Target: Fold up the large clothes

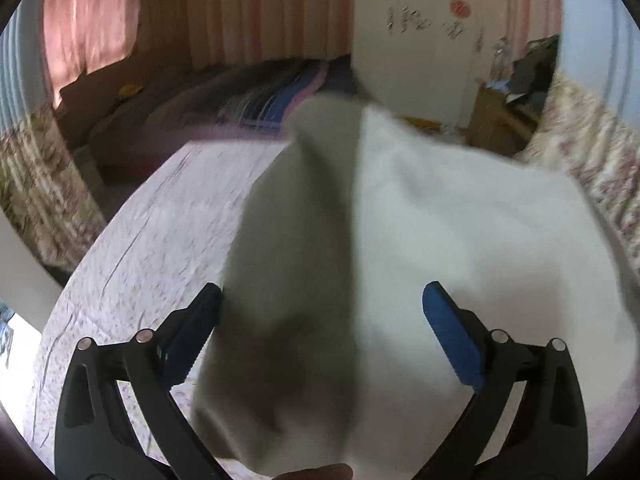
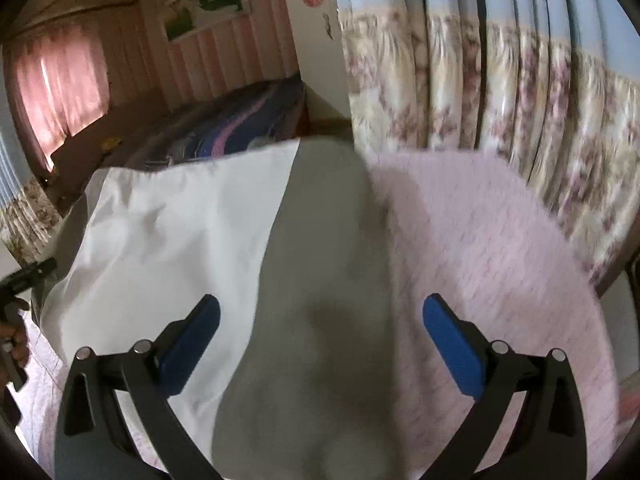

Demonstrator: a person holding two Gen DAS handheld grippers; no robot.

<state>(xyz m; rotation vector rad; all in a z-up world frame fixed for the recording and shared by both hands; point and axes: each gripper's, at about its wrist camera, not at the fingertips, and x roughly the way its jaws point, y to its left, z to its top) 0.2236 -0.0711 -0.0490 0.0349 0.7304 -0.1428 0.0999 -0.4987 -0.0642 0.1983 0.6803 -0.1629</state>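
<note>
A: Where does the cloth stand?

B: The large white fabric garment (image 1: 460, 216) lies on the pink quilted bed cover (image 1: 132, 248), bunched up. 1 raised fold runs straight out between the jaws in each wrist view, with a shaded face on one side and a bright face on the other.

A: And the grippers?

B: The left gripper (image 1: 322, 312) is released, its blue pads spread wide, and the fold sits between them without either pad pressing it. The right gripper (image 2: 322, 320) is the same: jaws wide apart, the ridge between them, nothing clamped.

A: What could go wrong?

B: I judge 3 risks. With both grippers let go, the raised fold may slump and undo its line. If the jaws close on the ridge as it stands, they may pinch several layers, or catch the bed cover beneath. And both views are blurred, so the true edge of the cloth is hard to find; a grasp could land mid-panel and leave the fold crooked.

A: Count for me.

B: 1 garment, 1 bed cover, 2 grippers with 2 blue pads each. 1 floral patterned curtain (image 2: 500, 92) hangs beside the bed. The person's hand (image 2: 14, 340) shows at the edge of the right view.
</note>
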